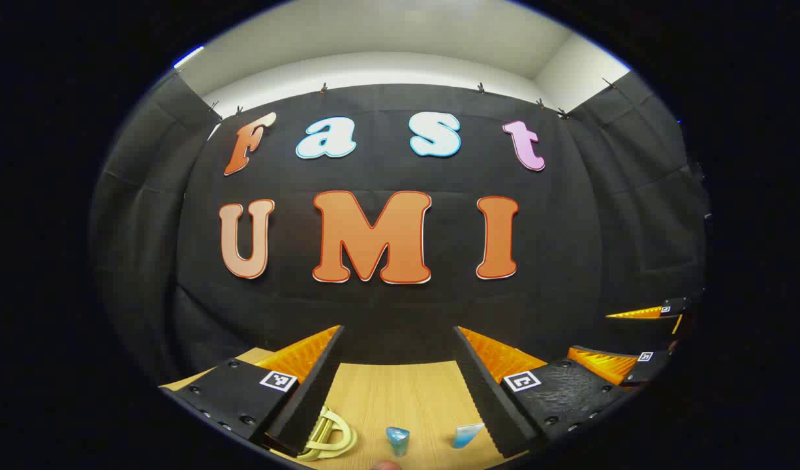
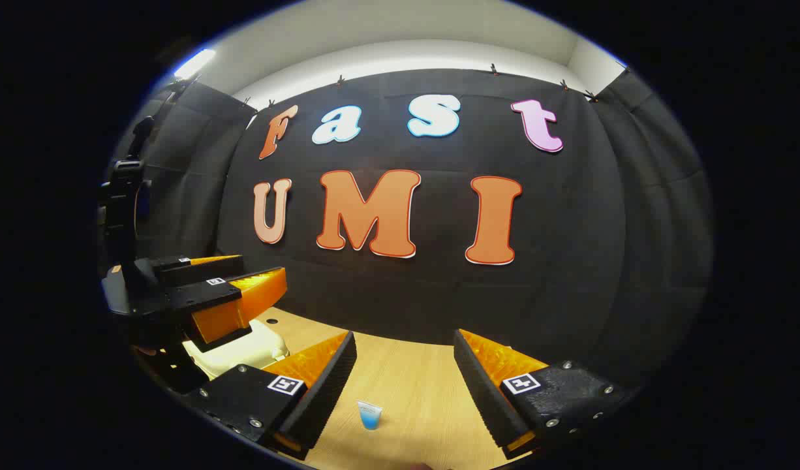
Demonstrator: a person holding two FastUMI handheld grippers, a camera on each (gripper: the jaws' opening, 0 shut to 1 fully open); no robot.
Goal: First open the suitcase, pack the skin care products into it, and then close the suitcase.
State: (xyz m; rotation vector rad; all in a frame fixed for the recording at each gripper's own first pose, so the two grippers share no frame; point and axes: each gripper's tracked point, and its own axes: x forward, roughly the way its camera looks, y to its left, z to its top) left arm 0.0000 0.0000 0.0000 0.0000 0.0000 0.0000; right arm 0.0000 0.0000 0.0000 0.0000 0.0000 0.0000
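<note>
Left gripper view: the left gripper (image 1: pixel 400 365) is held above the wooden table (image 1: pixel 400 391), jaws wide apart and empty. Below, left to right: the cream suitcase handle (image 1: pixel 331 438), a blue tube (image 1: pixel 397 441), a second blue tube (image 1: pixel 468 435). Right gripper view: the right gripper (image 2: pixel 403 372) is likewise spread and empty, with the cream suitcase (image 2: pixel 240 349) at left and a blue tube (image 2: pixel 370 414) between its fingers on the table.

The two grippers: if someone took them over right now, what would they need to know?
Left gripper: open, holding nothing, above the wooden table.
Right gripper: open, holding nothing.
Left gripper view: a cream handle, seemingly the suitcase's, lies below the left gripper's fingers, with two small blue skin care items beside it.
Right gripper view: a cream case lies under the left gripper, a blue tube ahead.
Nothing looks packed yet; every step seems left.
</note>
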